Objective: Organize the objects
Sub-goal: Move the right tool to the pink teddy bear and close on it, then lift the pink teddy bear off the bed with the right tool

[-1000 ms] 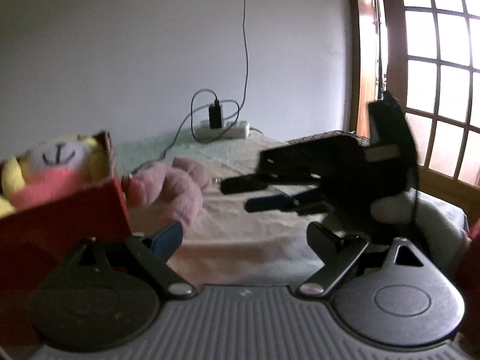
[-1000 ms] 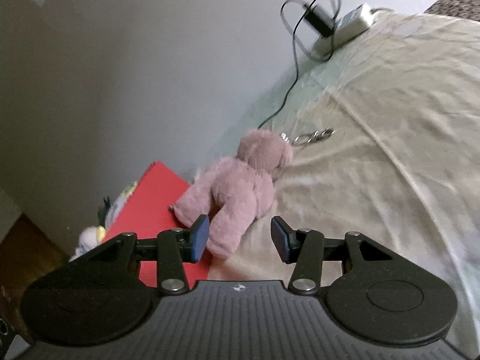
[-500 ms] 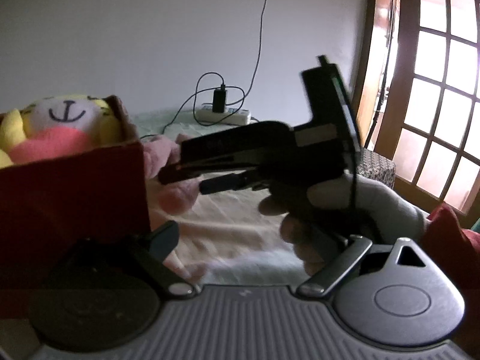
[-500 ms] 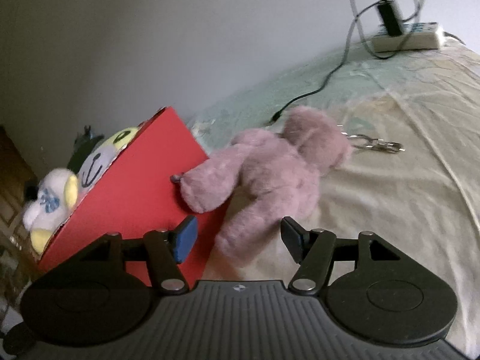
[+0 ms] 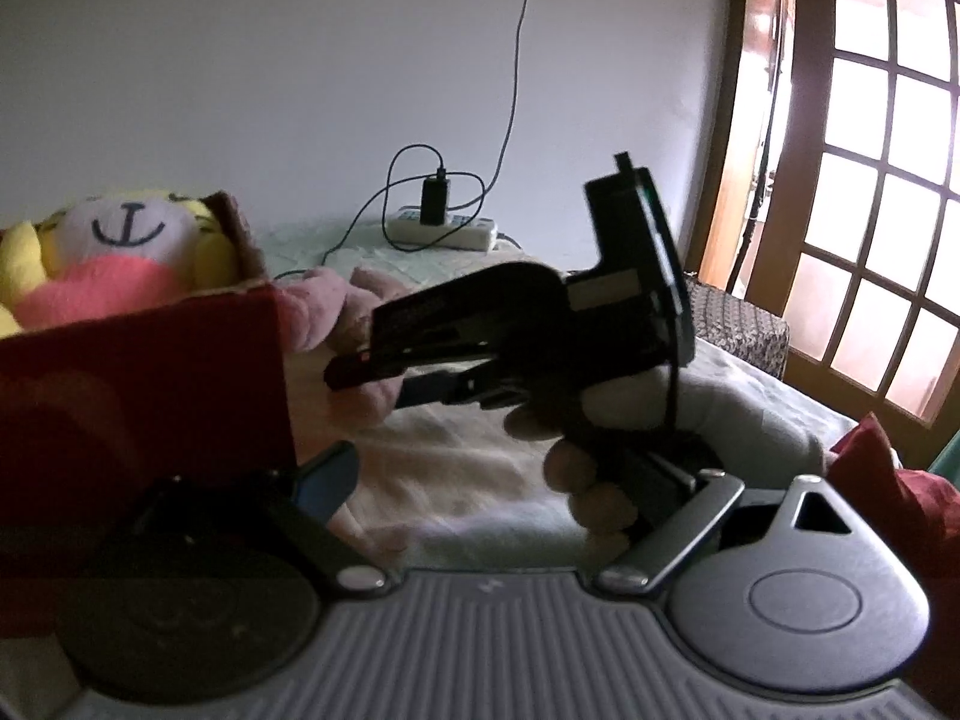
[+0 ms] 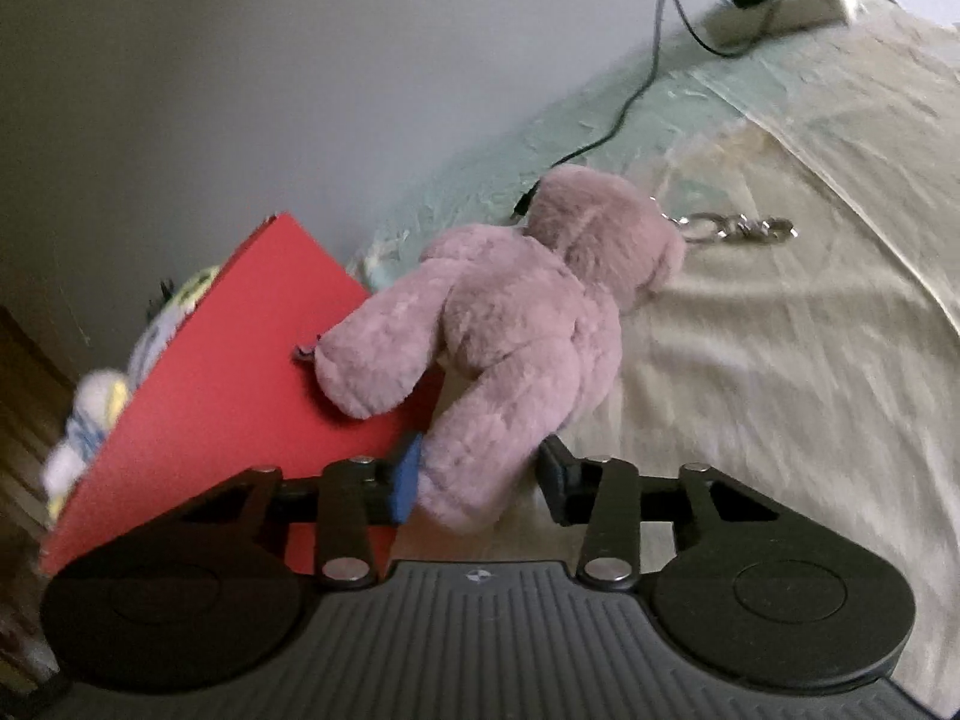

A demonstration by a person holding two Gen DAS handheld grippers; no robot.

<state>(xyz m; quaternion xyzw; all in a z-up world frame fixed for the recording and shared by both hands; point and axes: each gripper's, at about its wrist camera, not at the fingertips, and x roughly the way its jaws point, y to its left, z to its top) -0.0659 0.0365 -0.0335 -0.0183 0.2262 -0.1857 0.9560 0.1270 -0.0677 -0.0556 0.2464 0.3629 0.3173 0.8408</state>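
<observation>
A pink teddy bear [image 6: 528,324] lies face down on the bed sheet, one arm against a red box [image 6: 240,396]. My right gripper [image 6: 480,480] is open, its two fingers on either side of the bear's near leg. In the left wrist view the right gripper [image 5: 372,381] points left at the teddy bear [image 5: 336,312] beside the red box [image 5: 144,396], with a person's hand around its handle. My left gripper [image 5: 510,498] is open and holds nothing. A yellow, white and pink plush toy [image 5: 114,258] sits in the box.
A metal keychain [image 6: 738,228] lies by the bear's head. A white power strip [image 5: 444,231] with a black charger and cables rests at the far edge against the wall. A glass-paned door [image 5: 870,180] stands on the right, with a red cushion [image 5: 888,480] nearby.
My right gripper has moved down and forward to the teddy bear, whose leg now sits between its fingers. The left gripper has swung closer to the red box.
</observation>
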